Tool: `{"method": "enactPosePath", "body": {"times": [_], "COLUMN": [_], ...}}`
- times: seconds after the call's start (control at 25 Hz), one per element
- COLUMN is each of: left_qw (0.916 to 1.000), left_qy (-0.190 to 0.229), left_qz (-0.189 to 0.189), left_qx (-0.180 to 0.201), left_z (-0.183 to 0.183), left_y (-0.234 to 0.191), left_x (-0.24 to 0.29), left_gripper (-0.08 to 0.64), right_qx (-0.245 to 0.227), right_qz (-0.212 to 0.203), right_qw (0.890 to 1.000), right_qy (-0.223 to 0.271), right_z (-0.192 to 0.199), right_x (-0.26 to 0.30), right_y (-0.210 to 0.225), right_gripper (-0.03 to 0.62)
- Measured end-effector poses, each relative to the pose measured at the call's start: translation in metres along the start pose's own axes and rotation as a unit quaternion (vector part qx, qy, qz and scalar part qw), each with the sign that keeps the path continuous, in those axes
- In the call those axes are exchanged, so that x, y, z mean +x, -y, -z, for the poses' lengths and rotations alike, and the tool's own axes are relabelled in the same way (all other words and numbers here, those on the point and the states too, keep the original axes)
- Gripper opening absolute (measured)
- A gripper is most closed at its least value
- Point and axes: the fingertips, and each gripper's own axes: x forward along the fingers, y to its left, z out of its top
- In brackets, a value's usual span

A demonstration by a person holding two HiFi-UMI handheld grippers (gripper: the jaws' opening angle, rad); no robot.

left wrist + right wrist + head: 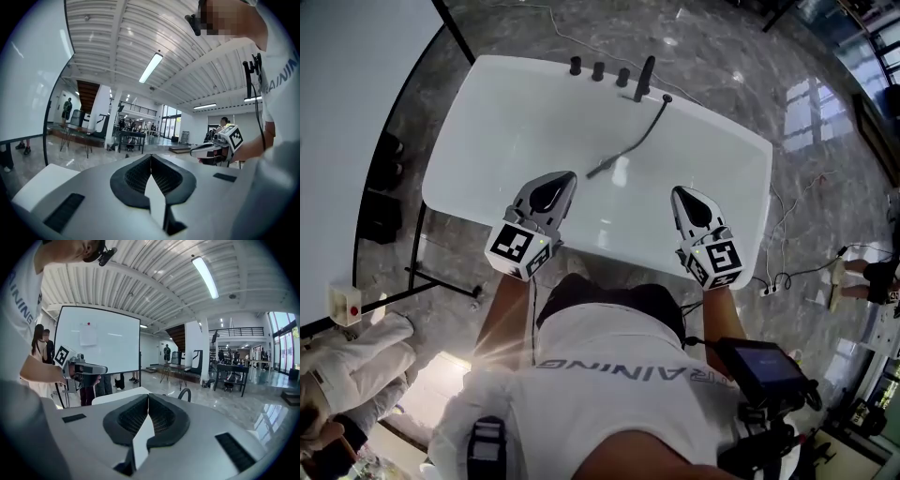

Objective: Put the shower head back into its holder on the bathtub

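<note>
shower head [607, 168] inside bathtub [480, 111]

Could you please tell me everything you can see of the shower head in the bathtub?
The shower head is a slim, dark, stick-shaped handset, too small for finer detail. It lies slantwise on the white inside of the bathtub. A dark hose curves from its far end up to the far rim. Nothing else touches it.
</note>
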Motion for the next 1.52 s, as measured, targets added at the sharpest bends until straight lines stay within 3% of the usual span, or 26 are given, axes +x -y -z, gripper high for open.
{"method": "enactPosePath", "body": {"times": [0.32,0.72,0.92,1.12,1.52], "left_qw": [0.9994,0.9974,0.9972,0.9969,0.9935], "left_qy": [-0.023,-0.046,-0.054,-0.059,-0.073], "left_qz": [-0.005,-0.052,-0.046,-0.035,-0.051], "left_qx": [-0.025,-0.018,-0.025,-0.037,-0.071], "left_z": [0.028,0.03,0.04,0.06,0.174], "left_y": [0.005,0.078,0.1,0.077,-0.034], "left_x": [0.047,0.095,0.116,0.127,0.15], "left_gripper": [0.017,0.017,0.017,0.017,0.017], "right_qx": [0.031,0.043,0.054,0.046,-0.003], "right_qz": [0.001,-0.044,-0.047,-0.037,-0.053], "right_qw": [0.999,0.998,0.997,0.998,0.996], "right_qy": [-0.007,0.009,-0.004,-0.024,-0.067], "right_z": [0.031,0.062,0.084,0.101,0.193], "right_x": [0.014,-0.032,-0.04,-0.015,0.128], "right_y": [0.044,0.1,0.122,0.127,0.123], "right_gripper": [0.011,0.011,0.011,0.011,0.012]}}
